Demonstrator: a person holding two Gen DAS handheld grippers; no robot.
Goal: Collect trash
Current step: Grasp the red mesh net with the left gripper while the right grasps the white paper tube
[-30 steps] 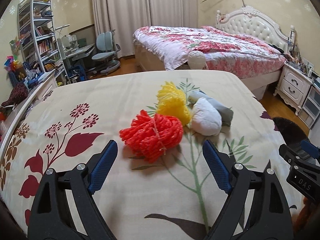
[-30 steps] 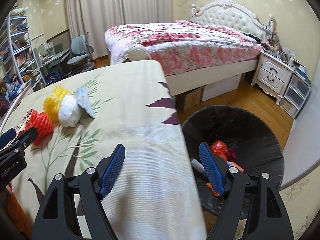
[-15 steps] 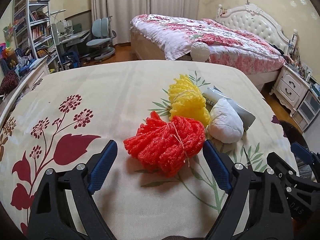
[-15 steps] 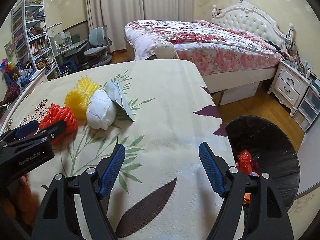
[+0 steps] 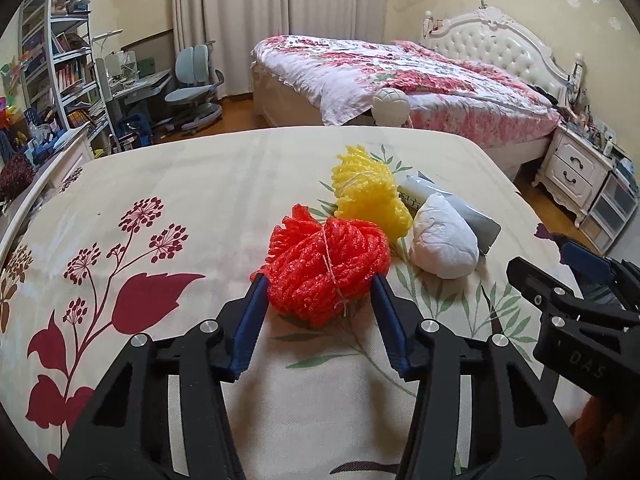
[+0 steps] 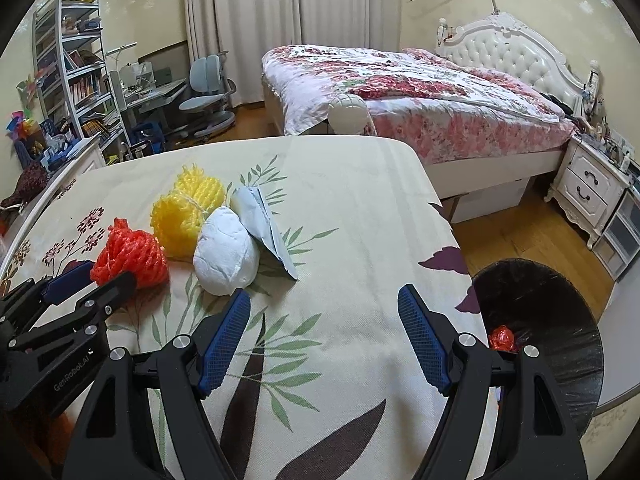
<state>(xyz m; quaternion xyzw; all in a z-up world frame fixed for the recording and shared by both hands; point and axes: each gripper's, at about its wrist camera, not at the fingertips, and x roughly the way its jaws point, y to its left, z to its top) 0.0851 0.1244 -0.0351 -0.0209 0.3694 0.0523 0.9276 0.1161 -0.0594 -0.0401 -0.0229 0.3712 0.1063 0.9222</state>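
**Left gripper closed around the red net; right gripper spread over the cloth**

The left gripper (image 5: 320,292) has its two blue pads pressed against either side of the one red foam net (image 5: 326,266), a bundle tied with a thin string, pinching it where it lies on the tabletop (image 5: 200,184). The net sits on the flowered cloth, roughly midway across the tabletop and toward the near edge.

Just beyond the red net and touching it lies one yellow foam net (image 5: 370,194), also tied with string. To the right of both sits one white crumpled wad (image 5: 444,242), and behind the wad, partly under it, one flat grey-blue packet (image 6: 262,226). That makes four pieces of trash on the tabletop, bunched together.

The right gripper (image 6: 324,332) hovers over the cloth nearer the right edge of the tabletop, its two pads spread wide with nothing between them. The white wad is just ahead of its left pad.

Off the right edge of the tabletop, down on the floor, stands one black-lined trash bin (image 6: 560,308). At least one red piece (image 6: 502,338) shows inside it.

Farther back in the room are one bed (image 5: 400,80), one nightstand (image 5: 576,168) and one desk chair (image 5: 196,80).
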